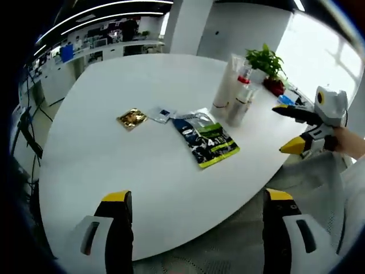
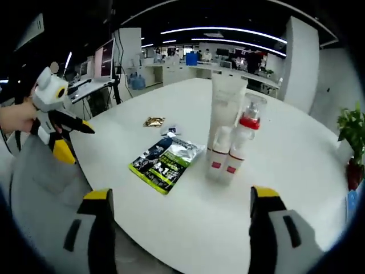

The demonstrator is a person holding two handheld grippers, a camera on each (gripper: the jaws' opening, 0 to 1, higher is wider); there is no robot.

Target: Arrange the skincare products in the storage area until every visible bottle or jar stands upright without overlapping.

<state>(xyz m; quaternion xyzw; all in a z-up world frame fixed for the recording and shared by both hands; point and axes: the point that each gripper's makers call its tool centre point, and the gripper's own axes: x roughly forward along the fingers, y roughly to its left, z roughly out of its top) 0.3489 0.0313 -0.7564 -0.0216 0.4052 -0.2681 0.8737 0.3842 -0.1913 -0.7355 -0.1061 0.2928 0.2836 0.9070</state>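
1. Right gripper view had the skincare bottles (image 2: 231, 140) bunched upright mid-counter (image 2: 296, 188), touching each other, tall white tube (image 2: 225, 108) at the back.
2. Flat sachets lay beside them: dark green pack (image 2: 165, 161), small gold one (image 2: 153, 121).
3. Left gripper (image 1: 194, 222) and right gripper (image 2: 179, 222) both hung off the counter edge, fingers spread wide, holding nothing.
4. Looked like arranging hadn't really begun; spacing the bottles was probably left.

On the table (image 2: 285, 188): tube (image 2: 226, 108) upright, just behind two small bottles (image 2: 223, 161) and a pump bottle (image 2: 246, 132), all clustered close. Left of them in the right gripper view, flat pouch (image 2: 166, 162); beyond it, two small sachets (image 2: 154, 121) side by side. Potted plant (image 2: 352, 137) far right.
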